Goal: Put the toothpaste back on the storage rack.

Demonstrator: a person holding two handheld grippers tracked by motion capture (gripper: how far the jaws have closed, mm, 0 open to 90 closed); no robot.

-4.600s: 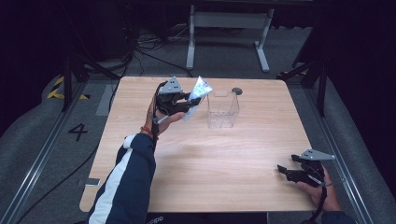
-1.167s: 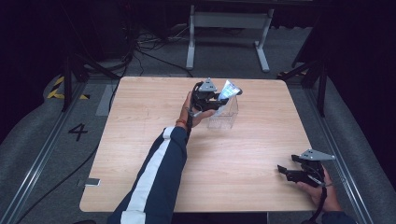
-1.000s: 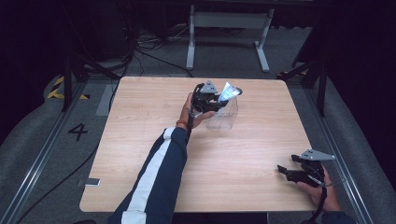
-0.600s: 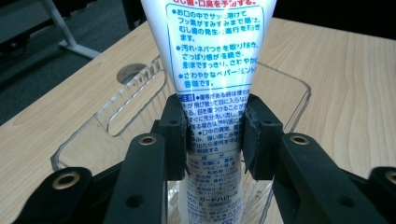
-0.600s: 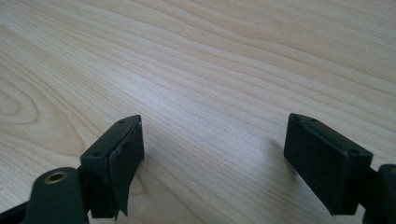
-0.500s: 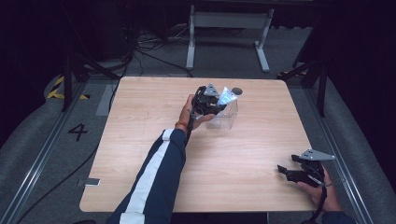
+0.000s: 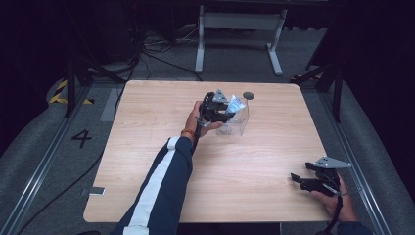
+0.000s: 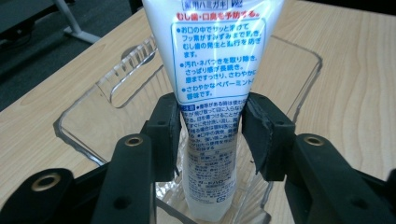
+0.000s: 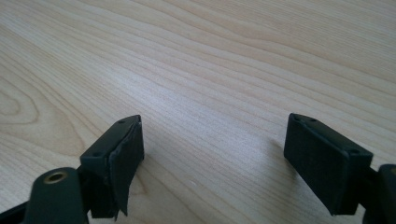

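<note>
While the left gripper point(image 8: 210, 135) has just been opening its jaws, the white printed tube point(image 8: 212, 93) stands inside the clear plastic box point(image 8: 93, 116) near the bench's far edge: placement nearly done, withdrawal left. Right gripper point(image 9: 212, 163) idle, jaws wide, empty.

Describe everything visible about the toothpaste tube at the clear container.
The toothpaste tube is white, glossy soft plastic, printed with blue and red Japanese text. It stands nearly upright, its lower end inside the clear plastic container on the wooden table. The left gripper has just been opening: its jaws flank the tube, with a slight gap at the right pad.
</note>
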